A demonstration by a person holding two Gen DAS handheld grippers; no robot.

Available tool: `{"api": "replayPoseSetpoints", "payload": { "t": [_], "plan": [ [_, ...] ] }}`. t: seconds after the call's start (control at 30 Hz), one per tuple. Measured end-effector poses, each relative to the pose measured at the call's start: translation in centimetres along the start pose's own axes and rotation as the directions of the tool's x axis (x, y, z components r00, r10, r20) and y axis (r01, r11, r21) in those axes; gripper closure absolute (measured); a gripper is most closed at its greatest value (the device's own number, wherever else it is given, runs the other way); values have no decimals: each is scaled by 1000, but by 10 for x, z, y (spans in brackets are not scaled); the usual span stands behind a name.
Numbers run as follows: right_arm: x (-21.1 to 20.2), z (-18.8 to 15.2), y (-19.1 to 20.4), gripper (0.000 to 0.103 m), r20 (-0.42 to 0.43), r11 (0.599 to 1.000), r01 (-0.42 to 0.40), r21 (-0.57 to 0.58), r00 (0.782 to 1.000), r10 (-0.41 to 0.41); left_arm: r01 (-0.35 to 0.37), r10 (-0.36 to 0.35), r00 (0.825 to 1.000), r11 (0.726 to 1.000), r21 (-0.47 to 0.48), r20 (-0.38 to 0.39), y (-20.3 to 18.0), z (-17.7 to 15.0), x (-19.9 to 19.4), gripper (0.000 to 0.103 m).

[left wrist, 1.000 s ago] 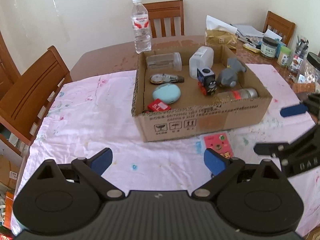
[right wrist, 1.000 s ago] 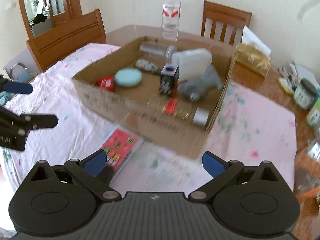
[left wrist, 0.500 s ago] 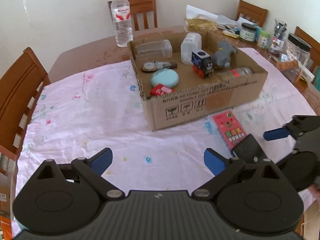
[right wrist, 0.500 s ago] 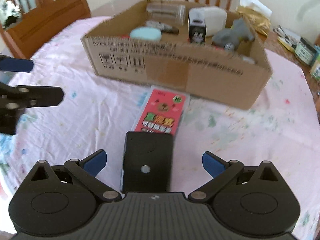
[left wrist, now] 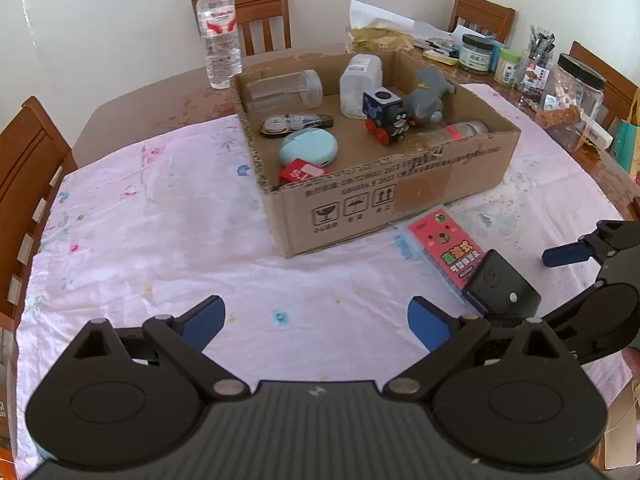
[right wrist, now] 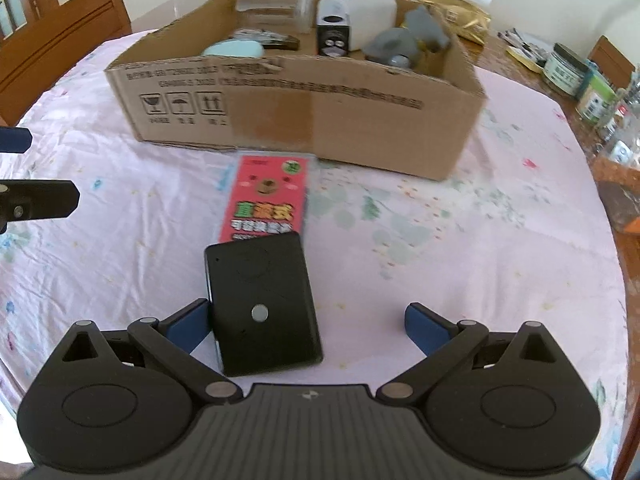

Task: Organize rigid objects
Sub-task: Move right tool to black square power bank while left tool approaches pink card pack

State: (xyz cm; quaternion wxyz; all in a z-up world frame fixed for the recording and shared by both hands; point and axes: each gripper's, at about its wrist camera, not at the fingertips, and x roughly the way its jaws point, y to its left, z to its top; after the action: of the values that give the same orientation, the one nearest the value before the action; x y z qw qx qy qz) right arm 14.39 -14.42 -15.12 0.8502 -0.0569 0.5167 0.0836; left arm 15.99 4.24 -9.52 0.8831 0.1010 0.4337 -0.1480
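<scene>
A flat black box [right wrist: 262, 304] lies on the pink tablecloth, its far end over a red card pack [right wrist: 266, 200]. My right gripper [right wrist: 308, 324] is open around the black box, left finger beside its edge. The box also shows in the left wrist view [left wrist: 500, 290], next to the red pack [left wrist: 442, 244]. My left gripper [left wrist: 316, 322] is open and empty over bare cloth. A cardboard box [left wrist: 400, 192] holds a toy train [left wrist: 386, 116], a teal case [left wrist: 308, 150], jars and a grey toy.
A water bottle [left wrist: 218, 28] stands behind the cardboard box. Jars and clutter [left wrist: 520, 64] fill the table's right side. Wooden chairs [left wrist: 24, 168] stand around the table. Open tablecloth [left wrist: 160, 240] lies left of the box.
My right gripper has dropped lower and closer over the black box, which now sits between its fingers. The left gripper has shifted slightly; the cardboard box sits further right in its view.
</scene>
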Motion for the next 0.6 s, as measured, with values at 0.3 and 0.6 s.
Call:
{"api": "replayPoseSetpoints", "payload": {
  "t": [0.3,0.6],
  "plan": [
    [-5,-10,-31,0,-13,1000,0,-1,1000,0,20,-20,1000,999,27,-6,-24,12,10,5],
    [-9,-13,-64,0,-47,997,35,74,998,-32,25,-24,1000,999,43,-11,-35,18,18,5]
  ]
}}
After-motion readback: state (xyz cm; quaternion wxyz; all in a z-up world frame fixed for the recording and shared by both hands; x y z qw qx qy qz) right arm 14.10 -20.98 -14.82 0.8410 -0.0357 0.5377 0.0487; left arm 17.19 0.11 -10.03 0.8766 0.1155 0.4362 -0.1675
